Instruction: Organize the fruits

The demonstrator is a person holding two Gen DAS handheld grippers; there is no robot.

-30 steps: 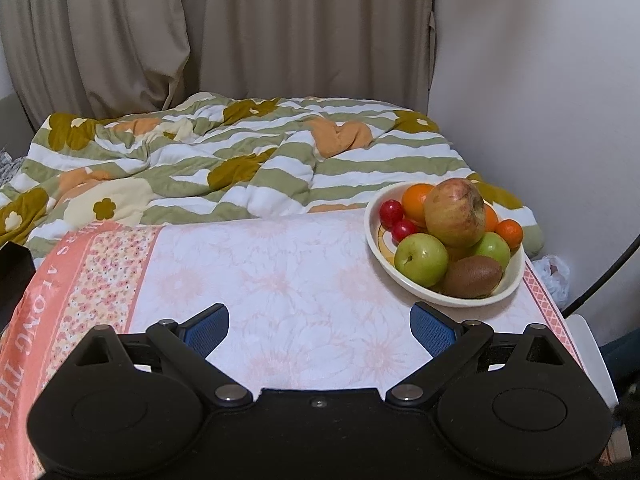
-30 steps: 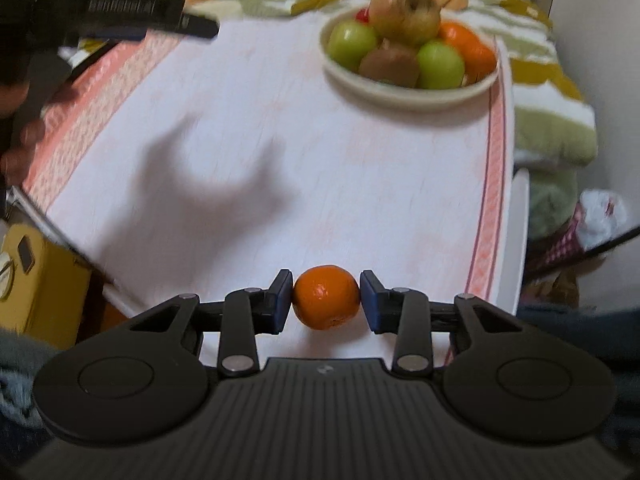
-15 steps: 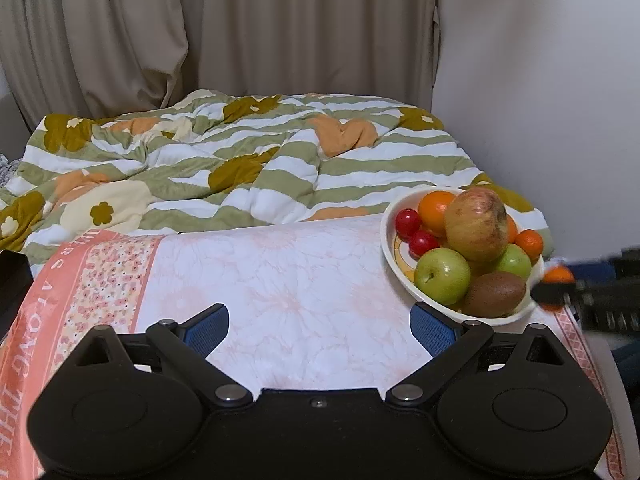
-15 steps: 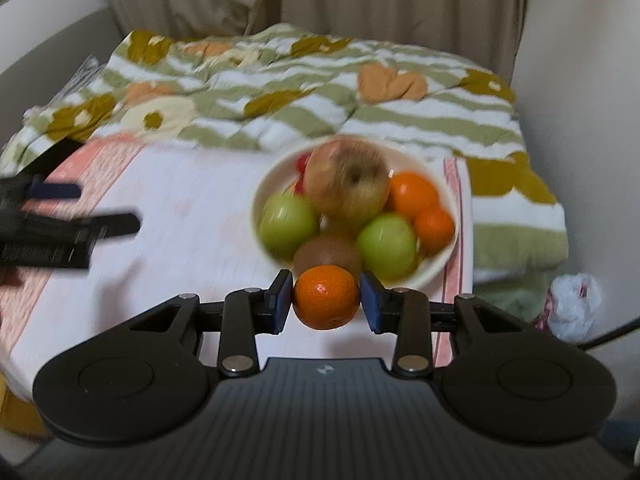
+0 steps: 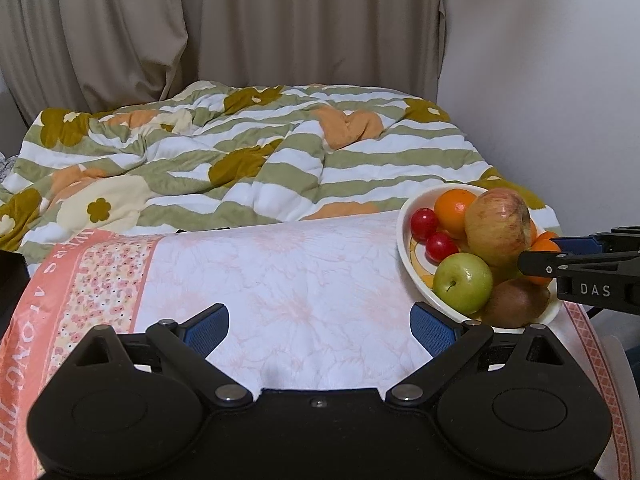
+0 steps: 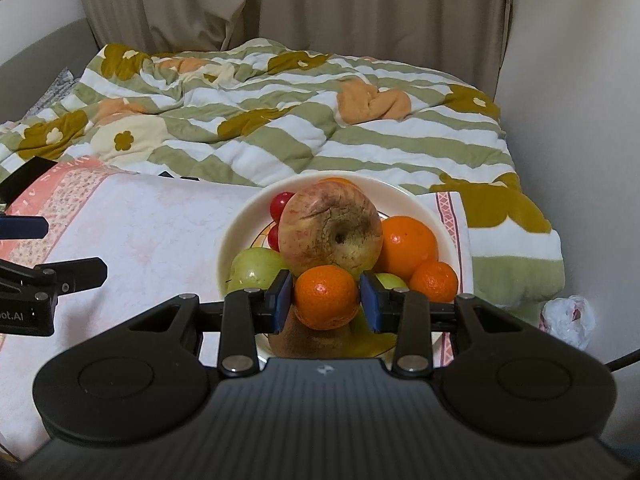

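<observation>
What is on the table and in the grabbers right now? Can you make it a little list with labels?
table cover: pink flowered cloth
bowl: white bowl at the cloth's right end
fruit in bowl: big reddish apple, green apple, kiwi, large orange, small mandarin, two small red fruits
right gripper: shut on a mandarin, above the bowl's near side
left gripper: open, holding nothing, over bare cloth
behind table: striped flowered blanket, curtains

Right gripper (image 6: 326, 300) with clamped mandarin (image 6: 326, 296) now over the fruit bowl (image 6: 236, 232), off bare tablecloth.
</observation>
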